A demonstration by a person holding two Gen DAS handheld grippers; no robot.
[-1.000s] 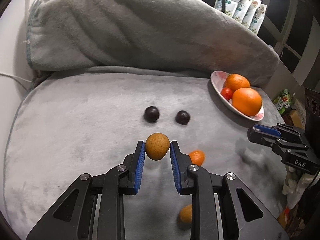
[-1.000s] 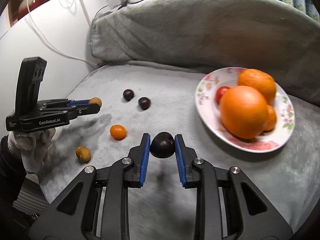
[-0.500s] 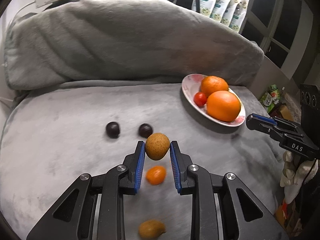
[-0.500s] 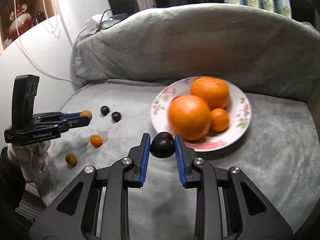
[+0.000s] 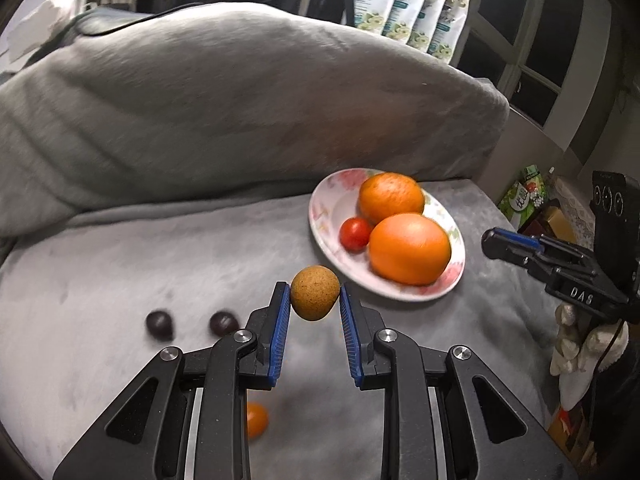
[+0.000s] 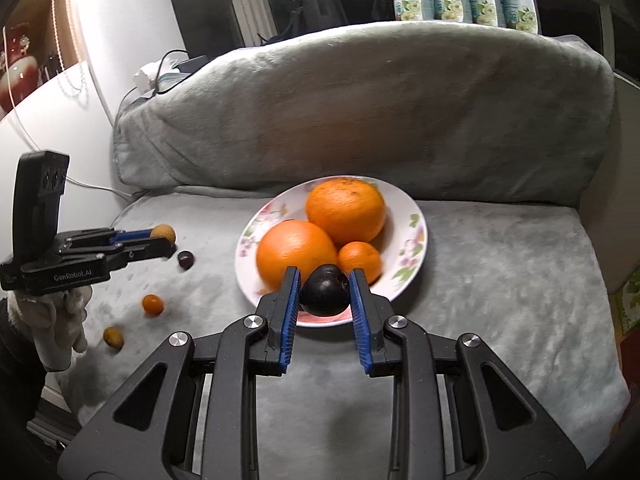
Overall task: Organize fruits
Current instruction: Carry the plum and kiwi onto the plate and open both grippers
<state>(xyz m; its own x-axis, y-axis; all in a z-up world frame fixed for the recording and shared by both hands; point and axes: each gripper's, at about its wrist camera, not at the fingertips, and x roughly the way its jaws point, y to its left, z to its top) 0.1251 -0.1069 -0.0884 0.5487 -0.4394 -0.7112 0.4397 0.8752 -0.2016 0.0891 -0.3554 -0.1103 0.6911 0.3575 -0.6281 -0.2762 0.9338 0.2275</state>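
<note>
My left gripper (image 5: 315, 299) is shut on a small brown fruit (image 5: 315, 297), held above the grey cushion just left of the floral plate (image 5: 326, 216). The plate holds two oranges (image 5: 409, 247), a cherry tomato (image 5: 354, 233) and a small mandarin (image 6: 359, 258). My right gripper (image 6: 325, 290) is shut on a dark plum (image 6: 325, 291), over the plate's near rim (image 6: 412, 240). Two dark plums (image 5: 159, 323) lie on the cushion, with a small orange fruit (image 5: 256, 419) below my left fingers. The left gripper also shows in the right wrist view (image 6: 162, 240).
A big grey back cushion (image 6: 380, 120) rises behind the seat. A small orange fruit (image 6: 153, 304) and a brown fruit (image 6: 113, 337) lie near the seat's left edge. Packets (image 5: 408, 12) and windows stand behind. The seat drops off at the right side.
Both grippers have moved toward the plate with their fruit. The right one now holds the plum over the plate's near rim; the left one has come close to the plate's left side.
</note>
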